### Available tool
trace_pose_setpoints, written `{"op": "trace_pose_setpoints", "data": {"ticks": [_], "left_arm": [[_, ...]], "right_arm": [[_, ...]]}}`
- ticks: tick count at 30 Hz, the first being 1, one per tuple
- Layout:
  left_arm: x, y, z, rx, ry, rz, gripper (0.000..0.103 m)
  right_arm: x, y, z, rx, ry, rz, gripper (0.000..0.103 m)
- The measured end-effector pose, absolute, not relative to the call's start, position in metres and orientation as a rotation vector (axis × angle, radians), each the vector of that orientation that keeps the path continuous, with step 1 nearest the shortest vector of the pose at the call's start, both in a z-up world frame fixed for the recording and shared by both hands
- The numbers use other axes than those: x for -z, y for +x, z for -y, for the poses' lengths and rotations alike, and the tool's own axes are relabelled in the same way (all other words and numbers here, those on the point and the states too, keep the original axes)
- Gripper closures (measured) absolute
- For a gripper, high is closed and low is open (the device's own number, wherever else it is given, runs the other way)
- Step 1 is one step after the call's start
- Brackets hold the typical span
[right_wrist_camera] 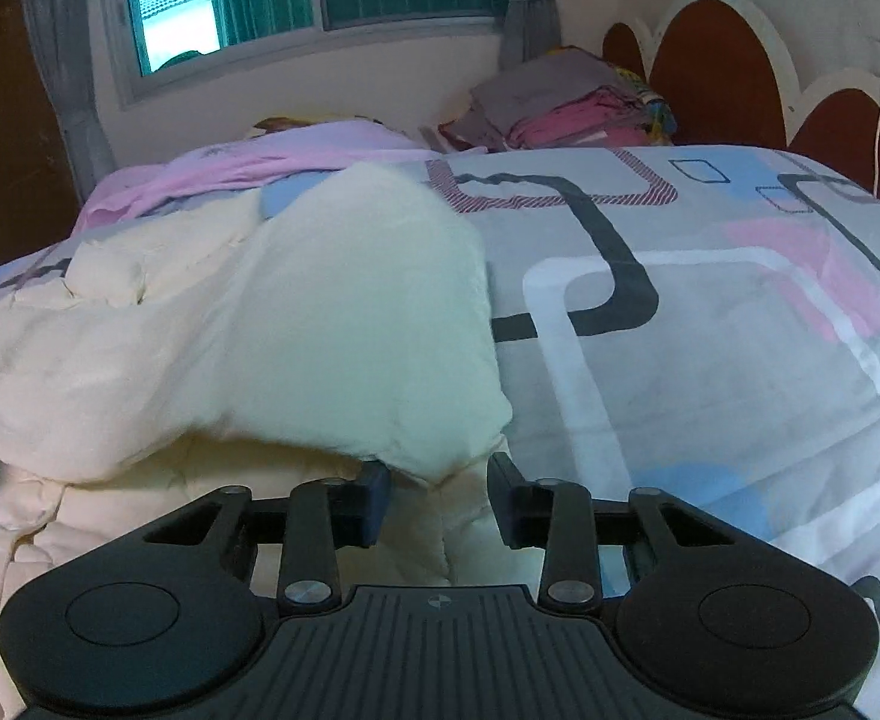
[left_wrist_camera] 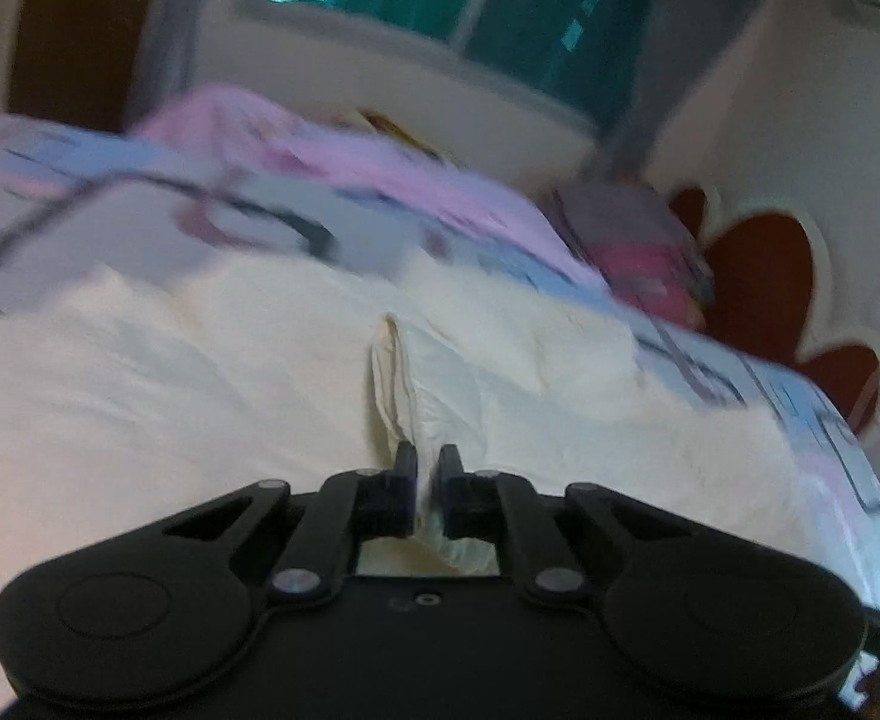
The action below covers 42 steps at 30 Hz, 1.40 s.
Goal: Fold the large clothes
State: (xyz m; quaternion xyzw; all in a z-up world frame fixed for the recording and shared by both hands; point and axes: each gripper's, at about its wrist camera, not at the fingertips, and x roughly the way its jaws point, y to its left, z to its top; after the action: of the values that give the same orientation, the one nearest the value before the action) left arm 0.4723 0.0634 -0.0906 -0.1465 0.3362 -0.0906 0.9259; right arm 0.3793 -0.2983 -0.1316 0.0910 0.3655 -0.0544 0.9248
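Cream garment [right_wrist_camera: 332,324] partly folded on bed [right_wrist_camera: 740,330]; left hand-held gripper [left_wrist_camera: 427,462] pinches a ridge, right hand-held gripper [right_wrist_camera: 440,474] apart; folding unfinished.

Black plastic hand-held gripper [right_wrist_camera: 440,474] w/ silver pivot screws, ribbed top.

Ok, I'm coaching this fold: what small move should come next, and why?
Probably close the right hand-held gripper on the cream garment. The left hand-held gripper already pinches a ridge of that garment, while the right one's jaws stand apart, with a cloth corner hanging between them and not clamped. With both holds secure, the fold can be carried over the patterned bedspread.
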Motion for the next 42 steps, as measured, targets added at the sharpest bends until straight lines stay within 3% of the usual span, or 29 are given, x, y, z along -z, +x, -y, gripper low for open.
{"op": "trace_pose_setpoints", "data": {"ticks": [8, 10, 14, 16, 20, 23, 28, 33, 34, 36, 37, 42], "left_arm": [[0.123, 0.465, -0.079, 0.122, -0.276, -0.793, 0.096], [0.122, 0.461, -0.082, 0.115, -0.275, -0.801, 0.085], [0.107, 0.454, -0.092, 0.055, -0.236, -0.714, 0.030], [0.103, 0.463, -0.094, 0.076, -0.226, -0.707, 0.034], [0.106, 0.497, -0.079, 0.113, -0.161, -0.738, 0.052], [0.114, 0.516, -0.064, 0.113, -0.093, -0.748, 0.055], [0.138, 0.525, -0.054, 0.079, -0.012, -0.783, 0.054], [0.137, 0.522, -0.051, 0.069, 0.020, -0.782, 0.051], [0.132, 0.520, -0.051, 0.057, 0.013, -0.787, 0.048], [0.114, 0.504, -0.052, 0.052, 0.010, -0.731, 0.033], [0.105, 0.492, -0.052, 0.059, -0.007, -0.702, 0.032], [0.101, 0.451, -0.038, 0.145, -0.069, -0.702, 0.044]], "right_arm": [[0.139, 0.376, 0.301, 0.088, 0.179, -0.765, 0.067], [0.129, 0.368, 0.305, 0.070, 0.175, -0.730, 0.067], [0.101, 0.357, 0.316, 0.047, 0.176, -0.628, 0.067], [0.092, 0.370, 0.320, 0.042, 0.185, -0.599, 0.067], [0.091, 0.425, 0.311, 0.019, 0.146, -0.604, 0.067], [0.103, 0.469, 0.302, 0.003, 0.134, -0.632, 0.067], [0.145, 0.507, 0.294, 0.001, 0.065, -0.764, 0.067], [0.151, 0.506, 0.293, 0.007, 0.043, -0.762, 0.067], [0.145, 0.501, 0.294, 0.022, 0.048, -0.749, 0.067], [0.124, 0.481, 0.293, 0.031, 0.043, -0.671, 0.067], [0.114, 0.468, 0.294, 0.019, 0.054, -0.651, 0.067], [0.111, 0.414, 0.286, -0.021, 0.067, -0.676, 0.067]]}}
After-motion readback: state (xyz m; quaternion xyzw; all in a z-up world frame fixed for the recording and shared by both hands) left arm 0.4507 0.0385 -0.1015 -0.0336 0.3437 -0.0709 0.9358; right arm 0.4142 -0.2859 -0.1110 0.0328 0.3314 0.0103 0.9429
